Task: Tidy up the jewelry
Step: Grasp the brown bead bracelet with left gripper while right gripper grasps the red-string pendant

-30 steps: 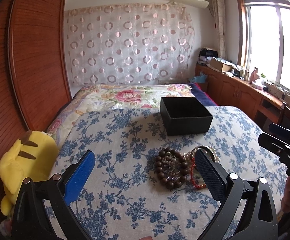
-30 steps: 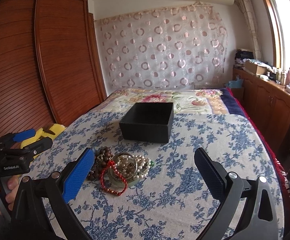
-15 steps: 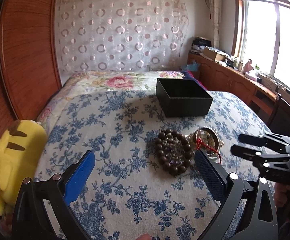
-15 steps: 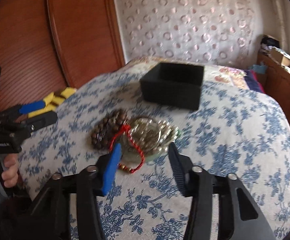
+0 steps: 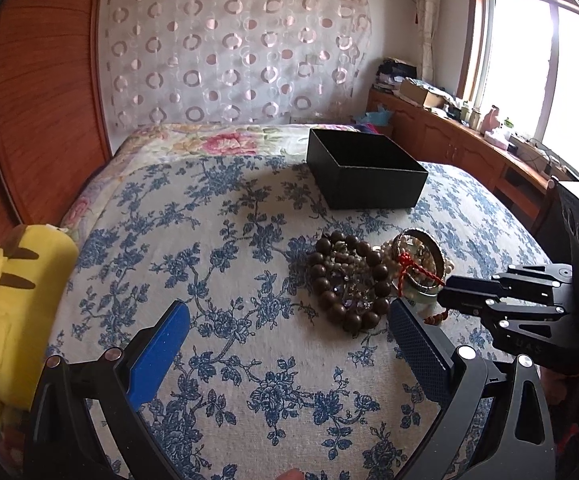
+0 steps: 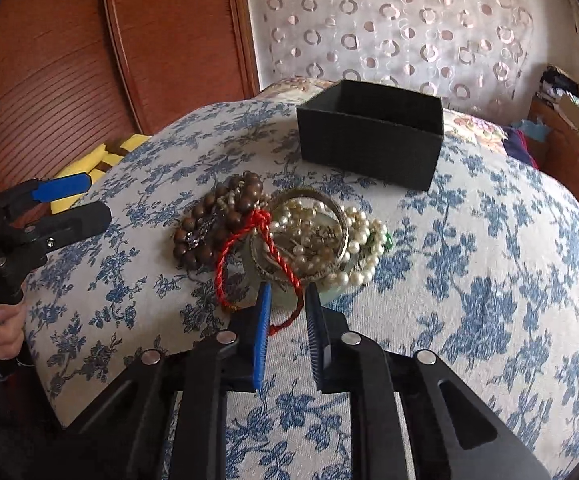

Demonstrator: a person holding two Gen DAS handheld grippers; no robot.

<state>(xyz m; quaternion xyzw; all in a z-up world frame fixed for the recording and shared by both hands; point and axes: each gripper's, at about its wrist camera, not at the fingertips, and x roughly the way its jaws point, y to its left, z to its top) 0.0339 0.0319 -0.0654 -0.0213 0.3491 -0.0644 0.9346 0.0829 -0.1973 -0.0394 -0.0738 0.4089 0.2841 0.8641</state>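
Pile of jewelry on the blue-flowered bedspread, big brown wooden bead bracelet, white pearl string, twisted red cord between the closing right gripper jaws, not pinched, open black square box just behind, left gripper wide open.

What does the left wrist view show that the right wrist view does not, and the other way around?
Only the left wrist view shows the window and most of the yellow plush toy.

Only the right wrist view shows the right gripper closing around the red cord bracelet, and the pearl necklace clearly.

Both show the black box, the brown bead bracelet and the open left gripper.
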